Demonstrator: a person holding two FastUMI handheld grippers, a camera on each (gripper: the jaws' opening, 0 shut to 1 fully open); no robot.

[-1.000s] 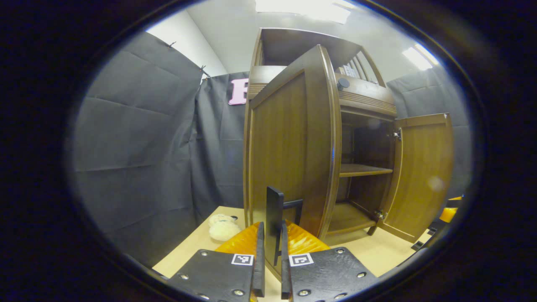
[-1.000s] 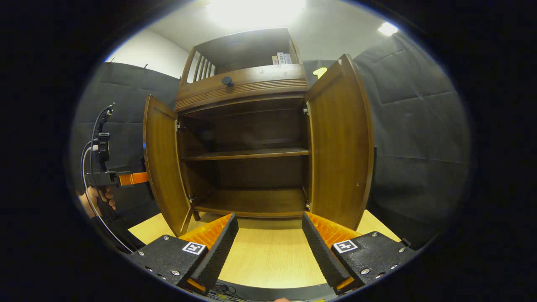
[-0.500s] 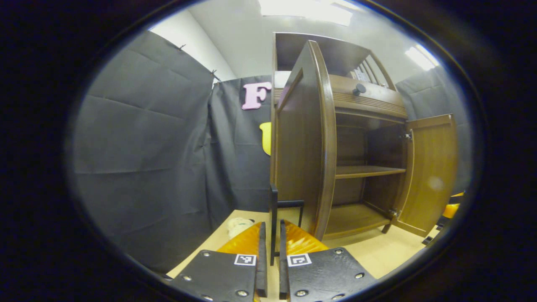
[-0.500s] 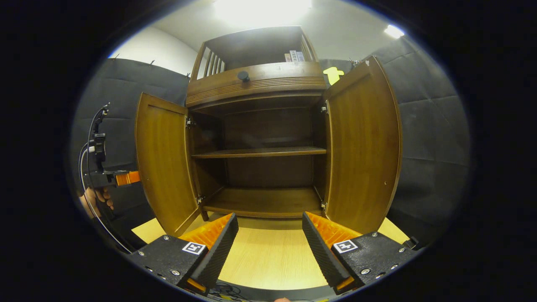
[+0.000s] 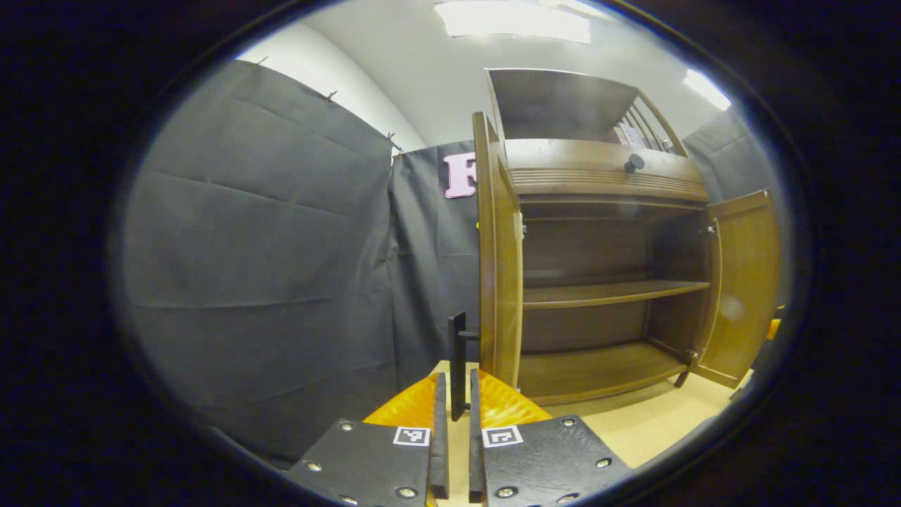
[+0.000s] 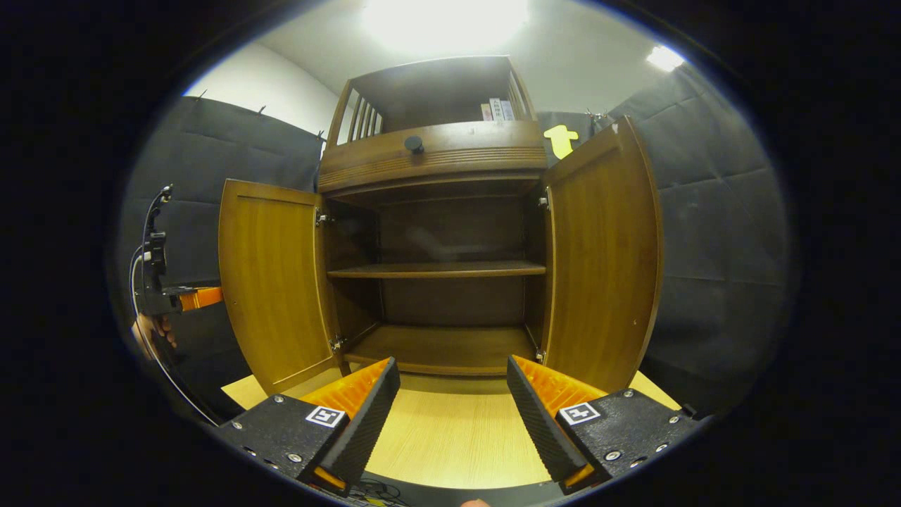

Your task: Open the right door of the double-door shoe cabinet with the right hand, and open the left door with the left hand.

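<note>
In the left gripper view we see our left gripper [image 5: 455, 401] at the bottom centre of the frame, its two fingers closed on the thin black bar handle [image 5: 458, 362] of the brown wooden left door [image 5: 497, 267]. That door stands edge-on just right of centre, swung wide. To its right lies the tall brown wooden double-door shoe cabinet [image 5: 598, 176], with its inner shelf [image 5: 605, 292] bare, and the brown wooden right door [image 5: 746, 282] open at the right edge of the frame. The cabinet rests on a light wooden tabletop [image 5: 633, 422] in the lower right.

In the right gripper view our right gripper [image 6: 452, 398] sits at the bottom centre with its fingers spread well apart, holding nothing, above the tabletop [image 6: 450, 436]. The cabinet [image 6: 433, 155] fills the middle of the frame, both compartments exposed. The left door [image 6: 271, 282] is open at centre left, the right door [image 6: 605, 260] open at centre right. At the far left edge the left gripper [image 6: 200, 298] shows beside the left door, with a hand [image 6: 151, 331] holding it.
</note>
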